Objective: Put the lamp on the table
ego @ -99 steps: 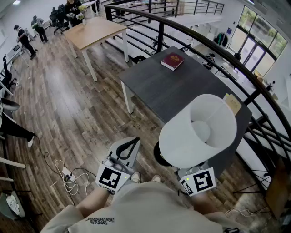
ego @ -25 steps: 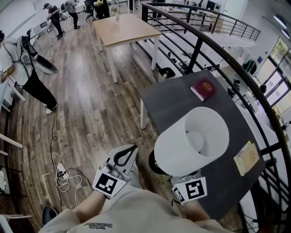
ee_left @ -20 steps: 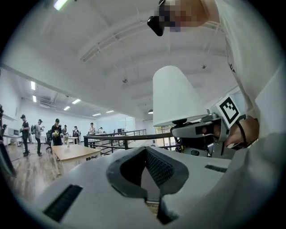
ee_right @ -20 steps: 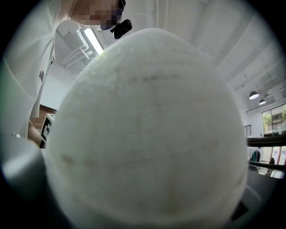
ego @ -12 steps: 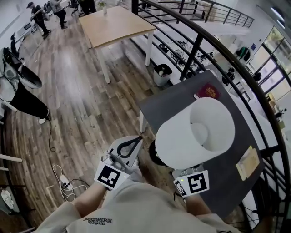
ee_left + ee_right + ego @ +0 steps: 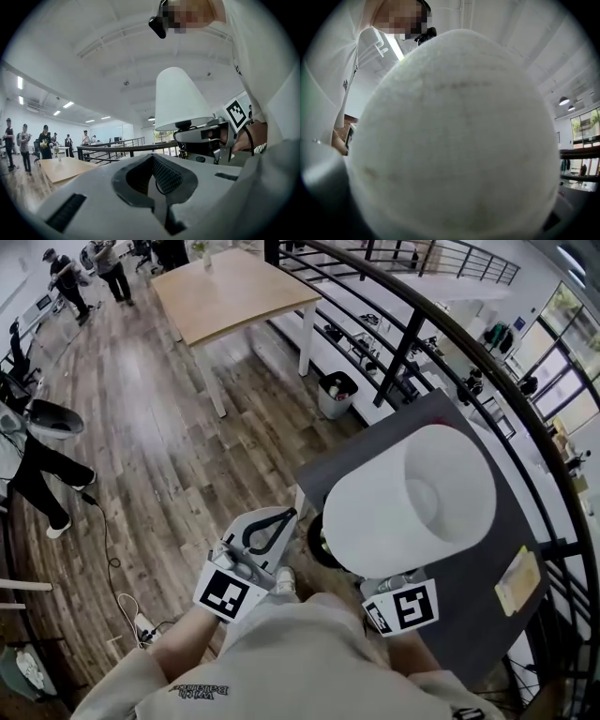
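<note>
The lamp has a wide white shade (image 6: 408, 502) and a black round base (image 6: 323, 551). It hangs in the air over the near corner of the dark grey table (image 6: 375, 448). My right gripper (image 6: 392, 585) sits under the shade, its jaws hidden there. In the left gripper view the right gripper (image 6: 193, 137) grips the lamp's neck just below the shade (image 6: 180, 101). The shade (image 6: 454, 140) fills the right gripper view. My left gripper (image 6: 281, 518) is beside the lamp, over the floor, shut with nothing in it (image 6: 161, 187).
A yellowish pad (image 6: 517, 582) lies on the dark table's right end. A black railing (image 6: 412, 329) curves behind the table, with a bin (image 6: 336, 390) at its foot. A light wooden table (image 6: 225, 287) stands farther back, people (image 6: 42, 465) on the left, and a cable (image 6: 141, 624) on the floor.
Both grippers and the lamp have come up to the dark table's corner. The shade now hides the red book. The person at the left has moved on.
</note>
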A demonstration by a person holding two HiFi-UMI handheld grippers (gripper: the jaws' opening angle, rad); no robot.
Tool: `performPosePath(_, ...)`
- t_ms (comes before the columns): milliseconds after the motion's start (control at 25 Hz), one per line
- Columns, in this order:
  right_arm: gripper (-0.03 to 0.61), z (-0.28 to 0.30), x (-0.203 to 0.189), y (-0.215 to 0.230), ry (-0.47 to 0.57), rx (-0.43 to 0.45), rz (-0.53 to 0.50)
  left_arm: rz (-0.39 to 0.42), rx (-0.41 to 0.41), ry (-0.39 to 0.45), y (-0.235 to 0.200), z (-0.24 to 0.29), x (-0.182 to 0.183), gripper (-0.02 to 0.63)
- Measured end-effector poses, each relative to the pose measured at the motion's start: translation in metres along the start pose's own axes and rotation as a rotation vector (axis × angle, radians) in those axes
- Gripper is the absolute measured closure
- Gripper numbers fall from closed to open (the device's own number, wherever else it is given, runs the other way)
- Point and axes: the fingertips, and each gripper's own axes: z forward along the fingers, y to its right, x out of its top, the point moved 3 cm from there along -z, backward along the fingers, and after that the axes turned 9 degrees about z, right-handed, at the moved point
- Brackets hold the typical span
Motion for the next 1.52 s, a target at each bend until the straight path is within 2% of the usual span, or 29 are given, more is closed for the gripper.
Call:
performPosePath(200, 0.509, 0.013, -0.006, 0.013, -0.033, 0.003, 0.005, 0.058, -0.006, -0.058, -0.006, 0.012, -0.009, 0.609)
performPosePath(520, 0.511, 0.02, -0.009, 0.04, -0.07, 0.019, -0.002, -0.005, 0.022, -0.067, -0.003, 0.033, -0.008, 0.609)
performPosePath(800, 0.511, 0.027, -0.02, 0.06, -0.092, 0.043, 0.022, -0.009, 0.048, -0.102, -0.001, 0.045, -0.016, 0.609)
performPosePath(1080, 0.511, 0.06, -0.029, 0.071, -0.095, 0.073, 0.002, -0.082, 0.112, -0.126, -0.02, 0.059, -0.034, 0.608)
performPosePath(1400, 0.511, 0.106, -0.04, 0.09, -0.077, 0.076, -0.023, -0.073, 0.15, -0.132, -0.043, 0.078, -0.062, 0.609)
performPosePath(1520, 0.511, 0.124, -0.049, 0.098, -0.066, 0.062, -0.028, -0.045, 0.15, -0.136, -0.053, 0.086, -0.079, 0.609)
